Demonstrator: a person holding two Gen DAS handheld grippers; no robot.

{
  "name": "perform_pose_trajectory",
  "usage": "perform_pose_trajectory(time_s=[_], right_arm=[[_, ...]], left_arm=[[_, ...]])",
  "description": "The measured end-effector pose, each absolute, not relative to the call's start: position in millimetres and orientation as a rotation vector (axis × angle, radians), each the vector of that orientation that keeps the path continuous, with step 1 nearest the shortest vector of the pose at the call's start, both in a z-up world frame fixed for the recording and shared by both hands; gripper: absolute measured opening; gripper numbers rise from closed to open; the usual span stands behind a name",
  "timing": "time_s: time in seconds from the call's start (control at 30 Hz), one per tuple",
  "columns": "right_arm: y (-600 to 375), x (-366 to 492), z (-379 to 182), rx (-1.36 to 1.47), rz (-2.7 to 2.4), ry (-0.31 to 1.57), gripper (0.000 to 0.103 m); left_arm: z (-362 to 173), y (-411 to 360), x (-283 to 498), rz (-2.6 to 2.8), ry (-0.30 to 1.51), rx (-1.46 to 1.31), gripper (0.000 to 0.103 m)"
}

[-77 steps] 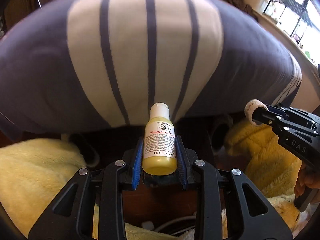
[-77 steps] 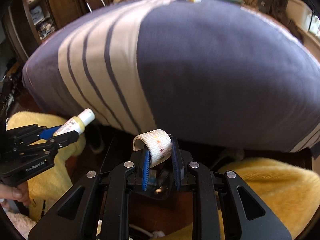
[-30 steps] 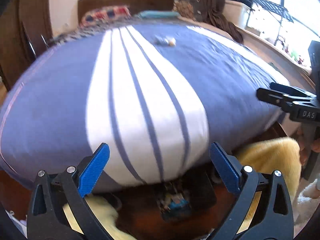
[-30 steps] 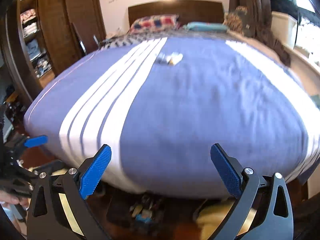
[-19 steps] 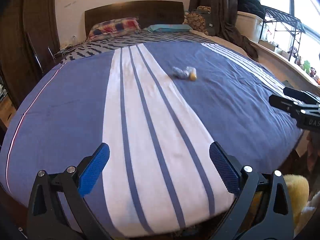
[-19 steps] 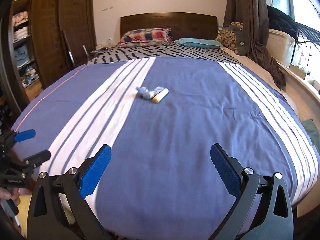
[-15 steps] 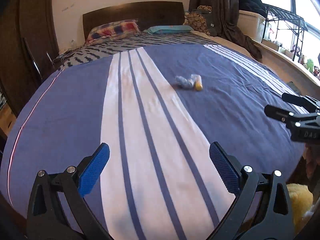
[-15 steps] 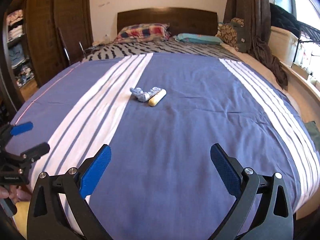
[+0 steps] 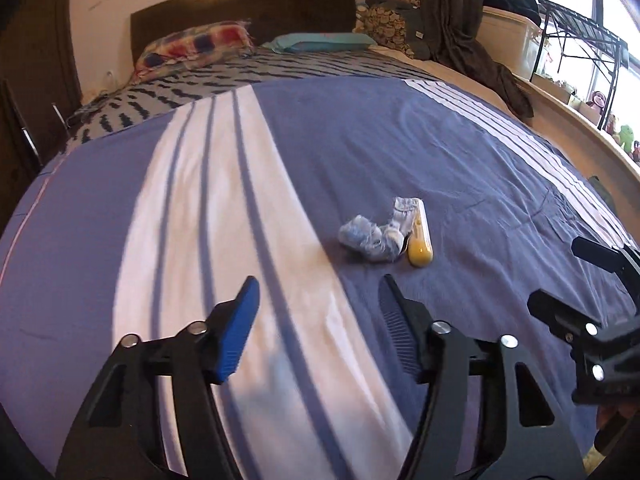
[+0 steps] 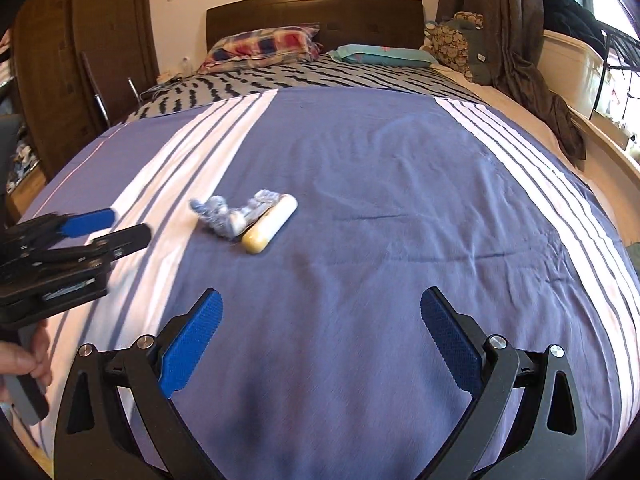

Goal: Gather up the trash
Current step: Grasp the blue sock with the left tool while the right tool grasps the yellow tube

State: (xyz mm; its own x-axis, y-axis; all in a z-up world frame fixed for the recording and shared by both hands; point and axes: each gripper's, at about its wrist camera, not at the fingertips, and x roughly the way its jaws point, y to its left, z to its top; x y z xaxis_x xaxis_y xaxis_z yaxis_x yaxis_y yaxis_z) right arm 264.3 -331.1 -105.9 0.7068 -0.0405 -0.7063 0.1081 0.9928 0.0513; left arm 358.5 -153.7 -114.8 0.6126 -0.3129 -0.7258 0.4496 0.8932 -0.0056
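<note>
A crumpled blue-and-white piece (image 9: 370,236) and a small yellow tube (image 9: 418,236) lie touching each other on the striped blue bed cover (image 9: 460,152). My left gripper (image 9: 318,292) hovers just short of them; its jaws are closing with nothing between them. In the right wrist view the crumpled piece (image 10: 228,212) and the tube (image 10: 272,222) lie ahead and to the left of my right gripper (image 10: 320,300), which stands wide open and empty. The left gripper (image 10: 126,224) shows at that view's left edge, the right gripper (image 9: 556,276) at the left view's right edge.
Pillows (image 10: 260,46) and a dark headboard (image 10: 316,10) close off the far end of the bed. A wooden wardrobe (image 10: 80,48) stands on the left. A dark cloth (image 9: 500,76) hangs over the right side, near a window ledge (image 9: 580,128). A hand (image 10: 24,360) holds the left gripper.
Both grippers let go of the bottle and the roll, then moved up and forward over the bed toward the crumpled piece and tube. The left jaws have narrowed.
</note>
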Motion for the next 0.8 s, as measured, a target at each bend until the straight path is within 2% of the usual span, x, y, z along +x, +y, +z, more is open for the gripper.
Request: perform_pose_trajectory(time_s=[0.27,0.33,0.4,0.5,0.8], right_arm=[[-343.6,284.5,-116.1,0.110,-0.064,0.796,0.099],[-343.4,289.7,-117.5,0.109,-0.063,0.796,0.099],[-342.6,294.0,-118.0,0.109,-0.062,0.795,0.099],[-340.4,301.0,-119.1,0.102,-0.057,0.797,0.099],[-318.9,339.8,-123.5,0.126,-0.011,0.801,0.099]], left_arm=[[-133.9,-190.5,402.4,-0.489,0.845,0.176,0.054],[-141.8,-196.6,412.0,-0.508,0.880,0.164,0.047],[-147.1,-198.1,416.1,-0.537,0.907,0.132,0.034],[-144.6,-200.0,412.9,-0.540,0.900,0.144,0.027],[-118.1,-152.5,415.5,-0.438,0.817,0.173,0.024]])
